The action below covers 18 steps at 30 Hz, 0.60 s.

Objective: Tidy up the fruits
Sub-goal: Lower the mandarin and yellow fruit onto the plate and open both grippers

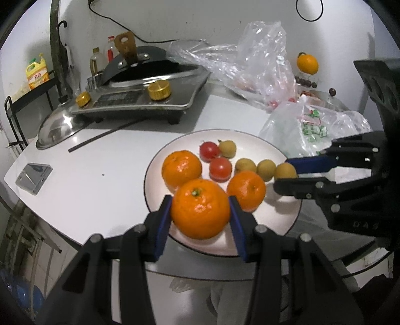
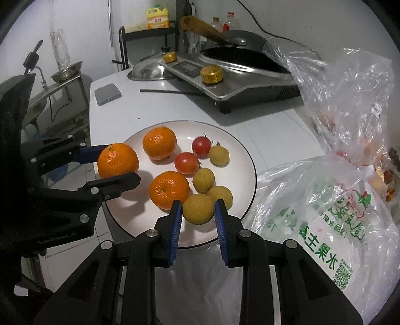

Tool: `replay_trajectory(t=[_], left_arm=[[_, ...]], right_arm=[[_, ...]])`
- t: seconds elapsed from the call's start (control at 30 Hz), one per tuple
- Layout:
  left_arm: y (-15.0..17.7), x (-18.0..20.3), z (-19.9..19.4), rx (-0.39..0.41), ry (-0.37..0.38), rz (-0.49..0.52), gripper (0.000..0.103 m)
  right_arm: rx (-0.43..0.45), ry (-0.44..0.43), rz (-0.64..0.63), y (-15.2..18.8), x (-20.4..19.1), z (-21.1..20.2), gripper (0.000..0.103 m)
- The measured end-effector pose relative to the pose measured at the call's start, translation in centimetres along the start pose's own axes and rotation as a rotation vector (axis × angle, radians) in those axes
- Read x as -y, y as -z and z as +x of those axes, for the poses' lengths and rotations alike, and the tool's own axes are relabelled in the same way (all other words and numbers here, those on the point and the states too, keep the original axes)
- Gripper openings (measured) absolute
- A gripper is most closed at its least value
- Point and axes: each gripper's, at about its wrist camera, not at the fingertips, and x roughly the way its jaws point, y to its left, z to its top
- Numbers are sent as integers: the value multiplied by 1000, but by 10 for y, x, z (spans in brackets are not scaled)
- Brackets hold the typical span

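On the tabletop [image 1: 100,175], over the plate [image 1: 282,215], the left hand-held gripper [image 1: 200,212] grips an orange [image 1: 200,208]; the right hand-held gripper [image 2: 197,212] grips a longan [image 2: 198,208]

1. A white countertop [image 2: 250,130] meets a pale, scuffed wall [image 1: 200,20].
2. A black metal rack [image 2: 150,37] stands behind.
3. A steel sink [image 2: 66,72] sits left of the counter.

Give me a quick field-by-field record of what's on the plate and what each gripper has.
plate: round white plate with dark rim on a white table
oranges: three
red tomatoes: two
small yellow-brown fruits: four
left gripper: shut on large orange
right gripper: shut on small yellow-brown round fruit
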Motion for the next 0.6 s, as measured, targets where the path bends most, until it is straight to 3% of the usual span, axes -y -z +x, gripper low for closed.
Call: replay_trajectory(t=[0.6], left_arm=[[-1, -1, 11, -25, 17, -7, 46]], right_arm=[[-39, -4, -9, 1, 0, 16, 29]])
